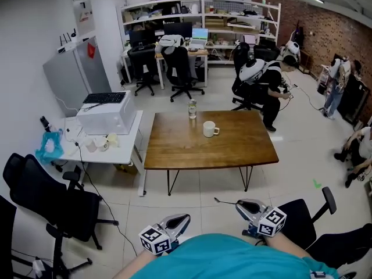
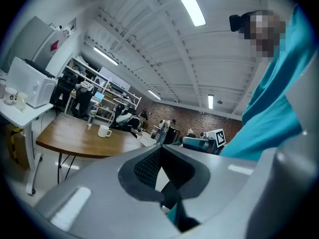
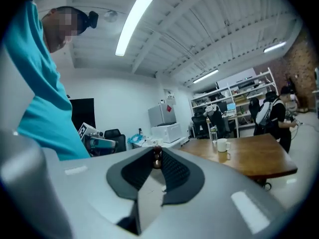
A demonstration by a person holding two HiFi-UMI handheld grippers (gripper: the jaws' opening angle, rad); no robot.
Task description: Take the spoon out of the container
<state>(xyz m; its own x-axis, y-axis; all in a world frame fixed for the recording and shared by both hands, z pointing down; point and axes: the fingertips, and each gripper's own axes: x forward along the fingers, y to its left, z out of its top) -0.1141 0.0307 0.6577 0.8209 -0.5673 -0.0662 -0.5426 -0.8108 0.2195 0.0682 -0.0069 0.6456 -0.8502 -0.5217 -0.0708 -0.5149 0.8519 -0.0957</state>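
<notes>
Plainly, the spoon (image 1: 225,202) is out of the white mug (image 1: 209,129). It sits low in the head view, right of centre, as a thin dark rod sticking out leftward from the right gripper (image 1: 238,204). In the right gripper view the jaws are pinched on it, and a small brown knobbed end (image 3: 157,159) shows between the ribbed pads near the tips of the right gripper (image 3: 156,151).

The left gripper (image 1: 187,217) is at the bottom of the head view, left of centre, against the teal shirt (image 1: 232,257). In its own view the left gripper (image 2: 159,146) has its jaws pressed together with nothing between them.

The mug stands well apart from both grippers, on the brown wooden table (image 1: 232,150) in the middle of the head view. A clear bottle (image 1: 192,108) stands just behind it, towards the table's far edge. The mug also shows small at centre right of the right gripper view (image 3: 222,145) and at lower left of the left gripper view (image 2: 103,131).

Readable writing is scarce. Each gripper carries a cube of black-and-white square markers, one on the right (image 1: 271,221) and one on the left (image 1: 154,239). A paper sheet (image 1: 84,13) hangs on the wall at upper left (its print is too small to read). A red tag (image 1: 91,50) hangs on the grey cabinet below it, also illegible.
</notes>
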